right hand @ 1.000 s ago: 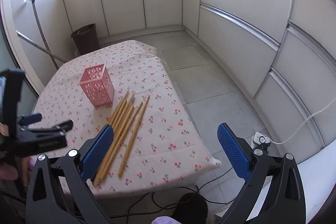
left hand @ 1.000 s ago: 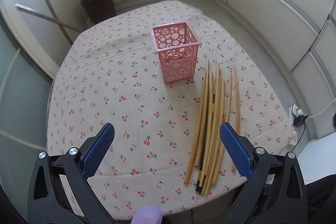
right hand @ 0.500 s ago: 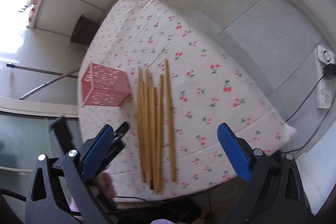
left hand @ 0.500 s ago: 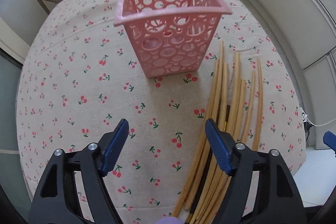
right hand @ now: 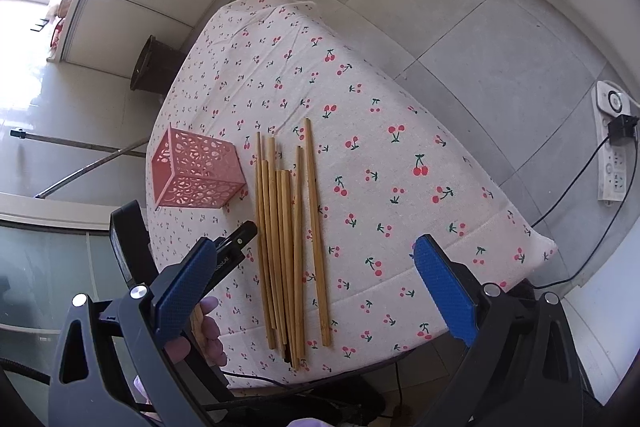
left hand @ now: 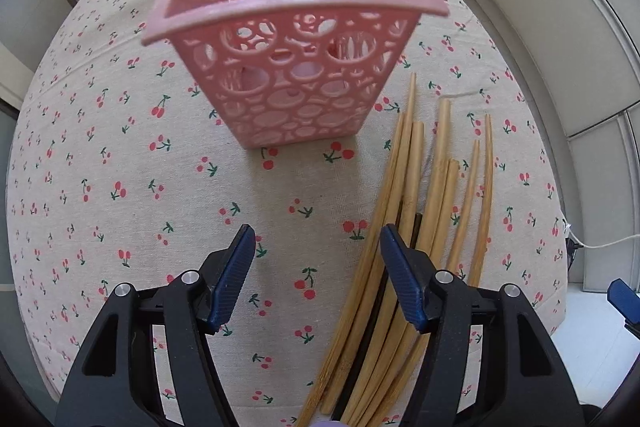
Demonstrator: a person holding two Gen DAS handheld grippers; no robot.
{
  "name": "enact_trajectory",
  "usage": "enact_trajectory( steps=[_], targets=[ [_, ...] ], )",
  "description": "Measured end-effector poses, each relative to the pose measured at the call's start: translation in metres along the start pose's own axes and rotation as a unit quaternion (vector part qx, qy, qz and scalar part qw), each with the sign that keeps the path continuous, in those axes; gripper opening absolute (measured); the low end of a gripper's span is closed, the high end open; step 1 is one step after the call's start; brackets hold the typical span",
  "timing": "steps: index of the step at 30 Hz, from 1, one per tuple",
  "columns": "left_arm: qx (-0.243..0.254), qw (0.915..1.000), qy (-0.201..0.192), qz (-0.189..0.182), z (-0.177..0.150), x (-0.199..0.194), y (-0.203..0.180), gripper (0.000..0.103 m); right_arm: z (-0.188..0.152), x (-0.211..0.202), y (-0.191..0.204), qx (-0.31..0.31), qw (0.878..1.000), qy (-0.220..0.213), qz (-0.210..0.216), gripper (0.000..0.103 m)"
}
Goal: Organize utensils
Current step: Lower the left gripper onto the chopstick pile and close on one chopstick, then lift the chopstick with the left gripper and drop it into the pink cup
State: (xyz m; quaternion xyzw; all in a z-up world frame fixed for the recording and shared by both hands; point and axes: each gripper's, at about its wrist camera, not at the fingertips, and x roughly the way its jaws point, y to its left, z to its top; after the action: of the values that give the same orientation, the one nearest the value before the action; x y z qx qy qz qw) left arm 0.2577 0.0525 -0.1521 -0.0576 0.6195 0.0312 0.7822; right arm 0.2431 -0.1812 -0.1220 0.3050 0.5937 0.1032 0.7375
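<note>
A pink perforated holder [left hand: 296,47] stands upright and empty on the cherry-print tablecloth [left hand: 120,147]; it also shows in the right wrist view [right hand: 196,171]. Several bamboo chopsticks [left hand: 424,227] lie in a loose bundle to its right, also in the right wrist view [right hand: 288,235]. My left gripper [left hand: 318,275] is open and empty, low over the cloth just in front of the holder, its right finger over the bundle's edge. My right gripper [right hand: 312,287] is open wide and empty, high above the table's near edge, over the chopsticks.
The table's edge [right hand: 440,323] drops to a tiled floor with a power strip and cables [right hand: 612,147]. A dark bin [right hand: 154,67] stands beyond the table. My left gripper's body [right hand: 224,251] shows left of the chopsticks in the right wrist view.
My left gripper has moved forward and down toward the holder and narrowed its opening. My right gripper has risen and tilted down over the table, then held.
</note>
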Motion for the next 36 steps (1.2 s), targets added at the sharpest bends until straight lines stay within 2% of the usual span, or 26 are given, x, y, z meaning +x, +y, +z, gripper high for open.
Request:
enact_trajectory(
  steps=[4, 6, 7, 12, 14, 16, 19, 22, 25, 26, 29, 32, 36],
  targets=[
    [-0.002, 0.9999, 0.001, 0.014, 0.005, 0.004, -0.002, 0.062, 0.000, 0.002, 0.000, -0.001, 1.000, 0.003, -0.003, 0.096],
    [0.000, 0.9999, 0.004, 0.014, 0.007, 0.015, -0.012, 0.057, -0.001, 0.001, 0.000, -0.003, 1.000, 0.002, -0.004, 0.096],
    [0.006, 0.9998, 0.010, 0.015, 0.008, 0.017, -0.016, 0.049, -0.001, 0.001, 0.000, -0.004, 1.000, 0.001, -0.005, 0.096],
    [0.030, 0.9995, 0.005, 0.009, 0.014, 0.026, -0.033, 0.027, 0.002, 0.001, -0.002, -0.006, 1.000, -0.006, -0.027, 0.096],
    [0.037, 0.9992, -0.003, 0.011, 0.016, 0.029, -0.037, 0.013, 0.005, 0.007, -0.006, -0.003, 0.999, -0.005, -0.041, 0.096],
    [0.049, 0.9986, -0.013, 0.015, 0.016, 0.029, -0.041, 0.006, 0.009, 0.016, -0.010, 0.004, 0.998, -0.003, -0.058, 0.096],
    [0.061, 0.9973, -0.039, -0.006, 0.009, 0.021, -0.039, 0.006, 0.016, 0.034, -0.012, 0.001, 0.996, 0.000, -0.091, 0.096],
    [0.098, 0.9907, -0.090, -0.027, -0.004, -0.006, -0.039, 0.006, 0.019, 0.048, -0.005, -0.019, 0.993, -0.004, -0.116, 0.095],
    [0.128, 0.9796, -0.141, -0.063, -0.023, -0.043, -0.037, 0.006, 0.023, 0.064, 0.004, -0.025, 0.991, -0.002, -0.130, 0.081],
    [0.136, 0.9749, -0.162, -0.071, -0.031, -0.057, -0.036, 0.006, 0.025, 0.071, 0.006, -0.022, 0.991, 0.002, -0.132, 0.072],
    [0.136, 0.9659, -0.201, -0.090, -0.056, -0.085, -0.028, 0.006, 0.028, 0.089, 0.015, -0.013, 0.992, 0.012, -0.125, 0.055],
    [0.131, 0.9580, -0.237, -0.094, -0.068, -0.114, -0.011, 0.006, 0.029, 0.101, 0.027, -0.018, 0.990, 0.003, -0.138, 0.050],
    [0.115, 0.9548, -0.256, -0.098, -0.078, -0.134, 0.007, 0.006, 0.032, 0.119, 0.036, -0.030, 0.985, -0.006, -0.171, 0.038]
  ],
)
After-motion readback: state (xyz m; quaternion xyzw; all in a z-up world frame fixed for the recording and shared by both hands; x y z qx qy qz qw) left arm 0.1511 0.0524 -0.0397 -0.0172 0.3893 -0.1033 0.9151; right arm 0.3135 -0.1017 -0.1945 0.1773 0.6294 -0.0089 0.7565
